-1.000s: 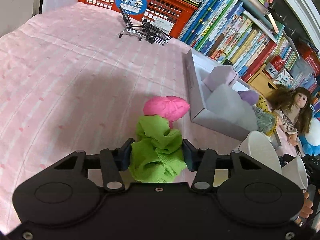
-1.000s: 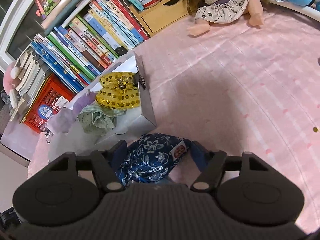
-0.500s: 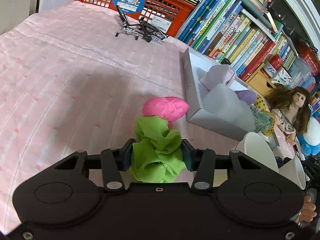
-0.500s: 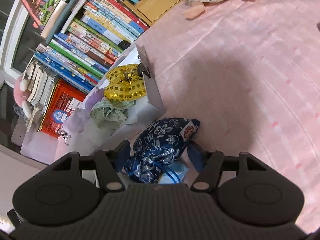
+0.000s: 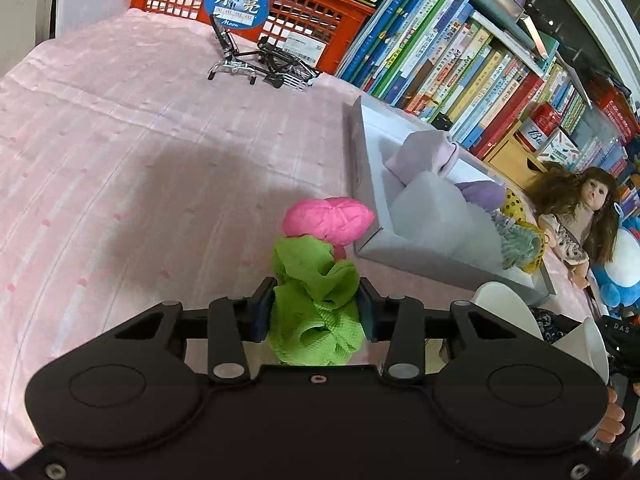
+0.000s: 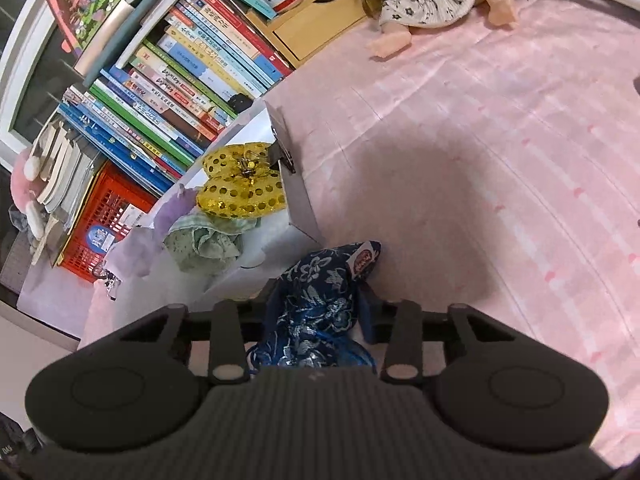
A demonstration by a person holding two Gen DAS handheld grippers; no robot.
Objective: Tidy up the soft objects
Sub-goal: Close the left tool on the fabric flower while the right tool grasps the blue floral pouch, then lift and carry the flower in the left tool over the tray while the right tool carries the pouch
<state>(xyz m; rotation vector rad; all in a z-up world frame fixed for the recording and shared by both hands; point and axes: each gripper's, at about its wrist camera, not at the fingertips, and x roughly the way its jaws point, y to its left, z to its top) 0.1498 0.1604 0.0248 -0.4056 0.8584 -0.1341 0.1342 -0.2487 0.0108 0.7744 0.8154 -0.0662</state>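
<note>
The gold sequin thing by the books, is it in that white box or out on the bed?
In: the gold sequin piece lies inside the white box, against its wall.

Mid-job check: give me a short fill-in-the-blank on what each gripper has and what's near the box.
1. The left gripper is closing on a crumpled ____ cloth.
2. The right gripper is closing on a ____ floral pouch.
3. The pink soft object lies on the bedspread just ____ the white box.
4. A sequinned ____ bow sits in that box.

Missing words: green; blue; outside; gold
</note>
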